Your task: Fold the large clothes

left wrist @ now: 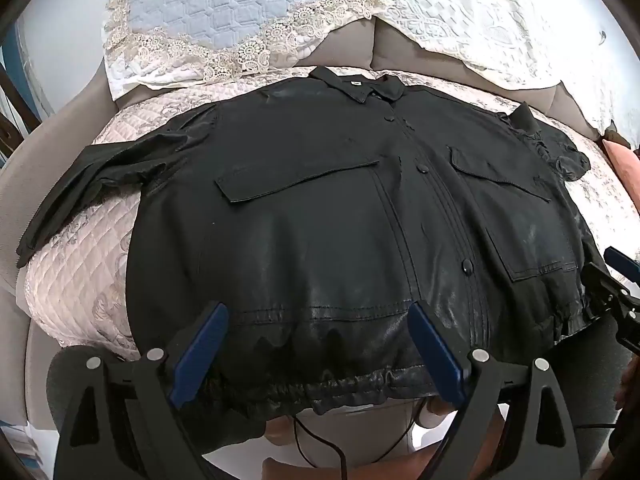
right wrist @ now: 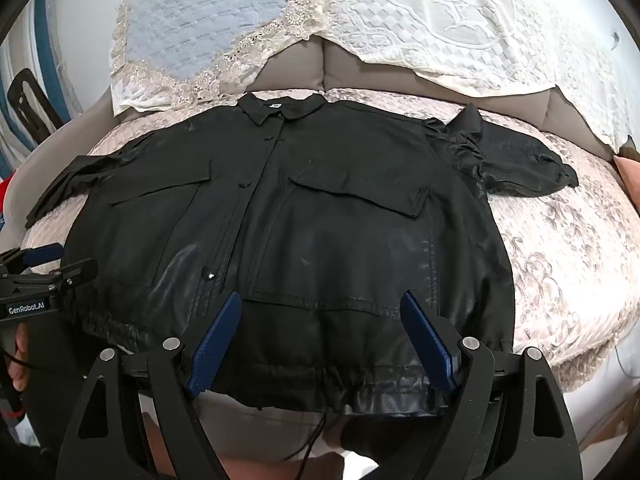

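Observation:
A large black buttoned jacket [left wrist: 320,208] [right wrist: 304,216] lies flat, front up, on a quilted sofa seat, collar at the far side and gathered hem nearest me. Both sleeves spread outward. My left gripper [left wrist: 318,316] hovers open above the left half of the hem, blue pads wide apart with nothing between them. My right gripper [right wrist: 322,306] hovers open above the right half of the hem, also holding nothing. Each gripper shows at the edge of the other's view: the right one [left wrist: 616,280] and the left one [right wrist: 40,264].
The pale pink quilted cover [left wrist: 76,280] [right wrist: 560,264] spreads under the jacket. A lace-trimmed blue and cream throw [left wrist: 224,12] [right wrist: 360,12] drapes over the grey backrest. A pink cushion [left wrist: 624,168] sits at far right. A cable [left wrist: 320,444] hangs below the hem.

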Tool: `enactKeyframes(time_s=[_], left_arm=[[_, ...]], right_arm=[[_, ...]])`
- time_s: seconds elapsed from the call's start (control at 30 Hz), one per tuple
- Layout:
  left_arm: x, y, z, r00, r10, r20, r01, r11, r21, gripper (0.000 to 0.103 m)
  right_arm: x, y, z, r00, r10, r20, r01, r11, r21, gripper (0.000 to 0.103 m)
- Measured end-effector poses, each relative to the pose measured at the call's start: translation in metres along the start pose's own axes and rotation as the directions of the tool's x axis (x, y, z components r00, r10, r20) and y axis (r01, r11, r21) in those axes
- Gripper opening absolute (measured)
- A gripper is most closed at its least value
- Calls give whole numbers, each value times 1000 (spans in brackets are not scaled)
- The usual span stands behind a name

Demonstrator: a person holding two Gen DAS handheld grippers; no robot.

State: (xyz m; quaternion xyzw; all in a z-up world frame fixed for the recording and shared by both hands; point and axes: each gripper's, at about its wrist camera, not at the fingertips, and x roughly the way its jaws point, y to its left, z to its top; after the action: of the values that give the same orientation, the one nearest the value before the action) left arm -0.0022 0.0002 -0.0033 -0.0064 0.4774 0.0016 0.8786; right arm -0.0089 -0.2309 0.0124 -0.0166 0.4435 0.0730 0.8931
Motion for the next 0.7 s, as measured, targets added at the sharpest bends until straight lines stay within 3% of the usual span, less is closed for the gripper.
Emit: enactKeyframes(time_s=[0.7], left_arm=[[2,8,-5,999,-51,-3,51,998,-37,92]], right_arm=[[3,3,-2,1000,7,-17,-7,1000,-2,82]])
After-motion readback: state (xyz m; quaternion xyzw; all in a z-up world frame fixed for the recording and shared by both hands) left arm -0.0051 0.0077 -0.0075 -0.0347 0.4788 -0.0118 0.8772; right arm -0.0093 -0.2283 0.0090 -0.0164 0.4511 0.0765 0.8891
